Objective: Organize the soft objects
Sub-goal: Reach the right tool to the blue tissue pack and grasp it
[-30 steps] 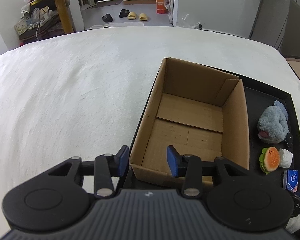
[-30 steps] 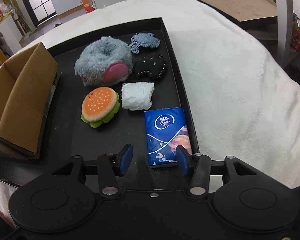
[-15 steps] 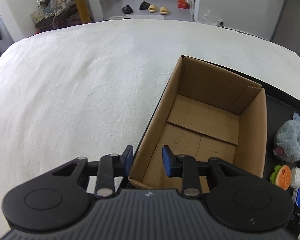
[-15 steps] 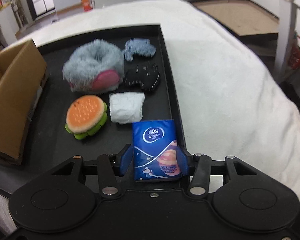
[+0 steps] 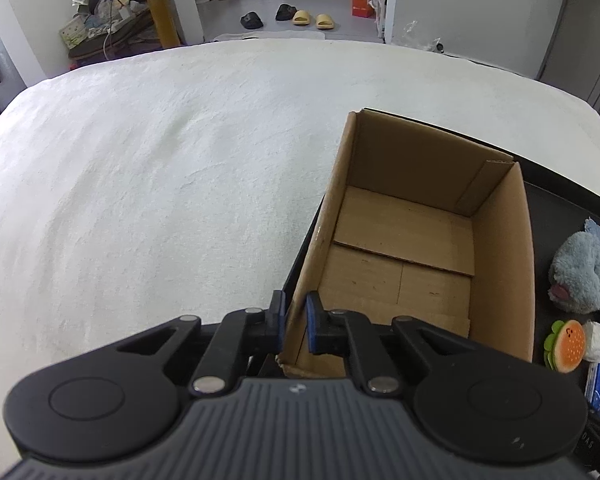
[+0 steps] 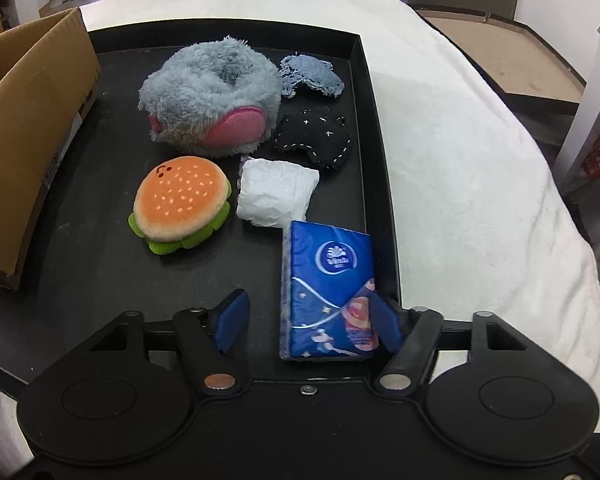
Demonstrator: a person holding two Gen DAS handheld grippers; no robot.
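The tissue pack [image 6: 327, 294] lies at the near right corner of the black tray [image 6: 374, 128], between the right gripper [image 6: 306, 322]'s jaws, which have just been opening and do not clamp it. Beyond it sit a white wad [image 6: 276, 192] and burger toy [image 6: 180, 202]. The left gripper [image 5: 294, 322] pinches the cardboard box [image 5: 500, 264]'s near wall.

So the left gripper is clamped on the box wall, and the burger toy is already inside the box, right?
Not quite. The left gripper is clamped on the near wall of the cardboard box, but the burger toy is not inside. The right wrist view shows it lying on the black tray, beside the box; the left wrist view shows nothing in the box.
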